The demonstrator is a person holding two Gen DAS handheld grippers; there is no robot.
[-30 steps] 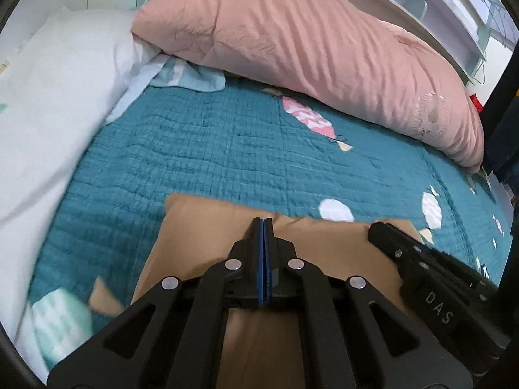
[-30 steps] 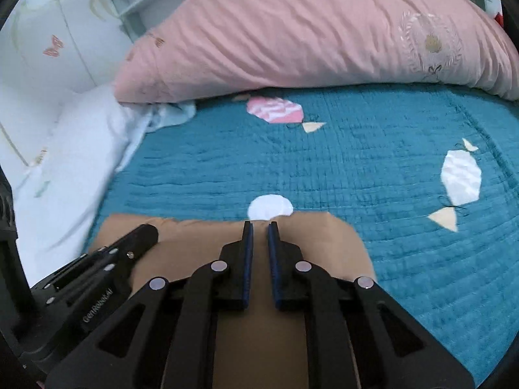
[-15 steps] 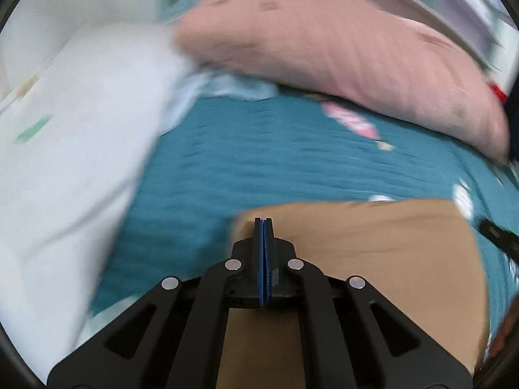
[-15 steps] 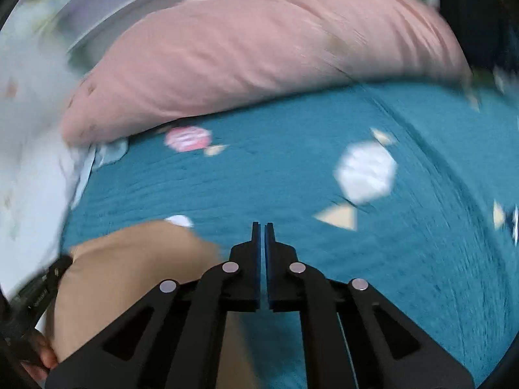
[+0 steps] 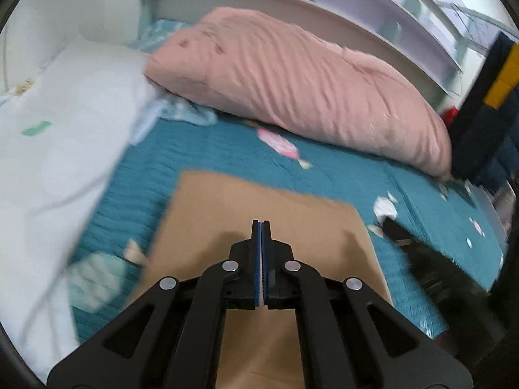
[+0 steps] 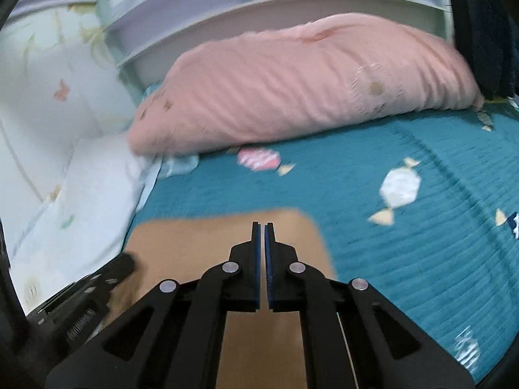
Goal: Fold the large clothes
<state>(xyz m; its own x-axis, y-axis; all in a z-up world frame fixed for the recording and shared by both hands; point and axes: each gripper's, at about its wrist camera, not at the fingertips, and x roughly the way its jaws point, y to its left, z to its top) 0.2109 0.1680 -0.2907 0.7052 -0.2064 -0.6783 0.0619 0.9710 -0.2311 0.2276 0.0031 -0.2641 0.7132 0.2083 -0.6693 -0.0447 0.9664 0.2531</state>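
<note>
Blue-green quilted bed cover (image 5: 201,159) with little candy pictures fills both views. On the far left lies a soft white blanket (image 5: 55,136), bunched up against the wall. Next to it, along the far side of the bed, sits a long pink pillow (image 5: 292,84) with wrinkles, and behind the pillow stands a white headboard with shelves (image 5: 324,6). A dark blue cloth with a yellow patch (image 5: 486,103) hangs at the far right.

Near the cameras, a flat tan folded piece of clothing (image 5: 259,214) lies on the bed cover, with its far edge straight and its corners showing. It is a bit blurry.

The left gripper (image 5: 261,223) is over the tan clothing, and its two black fingers with blue pads are pressed together with nothing between them. To its right, over the right edge of the clothing, is the right gripper (image 6: 261,225). Its fingers are almost together too, with only a thin gap, and nothing is held. Each gripper shows as a dark blurry shape at the side of the other one's view.
</note>
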